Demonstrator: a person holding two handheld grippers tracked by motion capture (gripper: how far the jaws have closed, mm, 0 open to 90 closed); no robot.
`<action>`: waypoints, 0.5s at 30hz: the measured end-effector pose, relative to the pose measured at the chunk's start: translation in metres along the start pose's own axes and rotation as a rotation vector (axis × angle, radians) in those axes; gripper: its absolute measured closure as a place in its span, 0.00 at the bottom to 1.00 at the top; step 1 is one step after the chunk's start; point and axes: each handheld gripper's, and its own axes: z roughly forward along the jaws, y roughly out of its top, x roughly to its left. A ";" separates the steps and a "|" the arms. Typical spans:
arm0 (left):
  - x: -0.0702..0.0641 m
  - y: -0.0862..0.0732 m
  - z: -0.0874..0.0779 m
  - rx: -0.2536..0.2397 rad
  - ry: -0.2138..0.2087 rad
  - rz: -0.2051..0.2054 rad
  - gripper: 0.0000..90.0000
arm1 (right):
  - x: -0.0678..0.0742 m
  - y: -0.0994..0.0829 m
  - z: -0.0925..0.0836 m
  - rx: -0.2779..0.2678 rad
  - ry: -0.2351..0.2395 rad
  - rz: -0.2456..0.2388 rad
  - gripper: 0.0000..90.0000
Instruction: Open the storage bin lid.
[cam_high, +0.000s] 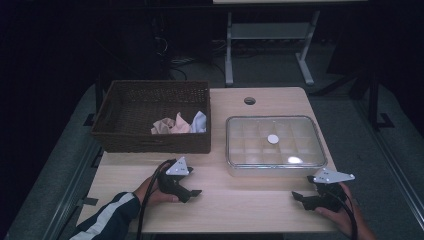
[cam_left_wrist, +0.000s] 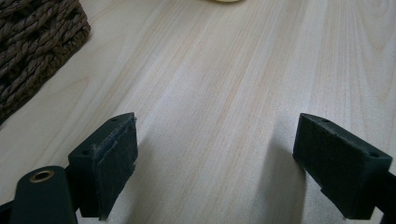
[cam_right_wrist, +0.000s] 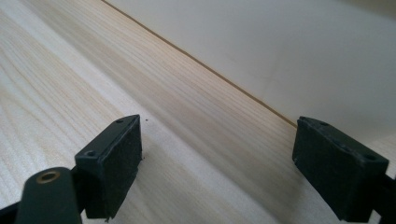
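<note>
I see both grippers resting on pale wood-grain table. Left gripper: jaws wide apart, nothing between, just in front of brown woven basket. Right gripper: jaws apart, empty, near front corner of clear lidded box. One basket, rectangular, holding three crumpled cloths. One box, gridded compartments, rounded corners.

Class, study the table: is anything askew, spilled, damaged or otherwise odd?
Nothing stands out. The wicker basket holds crumpled cloths, the lidded compartment box sits square, and both grippers rest open on the table.
</note>
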 end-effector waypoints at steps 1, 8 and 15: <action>0.000 0.000 0.000 0.002 0.002 -0.002 0.14 | 0.000 0.000 0.000 0.000 0.000 0.000 0.17; 0.001 0.000 0.000 0.000 -0.004 0.005 0.14 | 0.000 0.000 0.000 0.000 0.001 -0.001 0.17; 0.004 0.000 0.000 0.002 0.002 -0.014 0.14 | 0.000 0.000 0.000 -0.003 -0.004 -0.003 0.17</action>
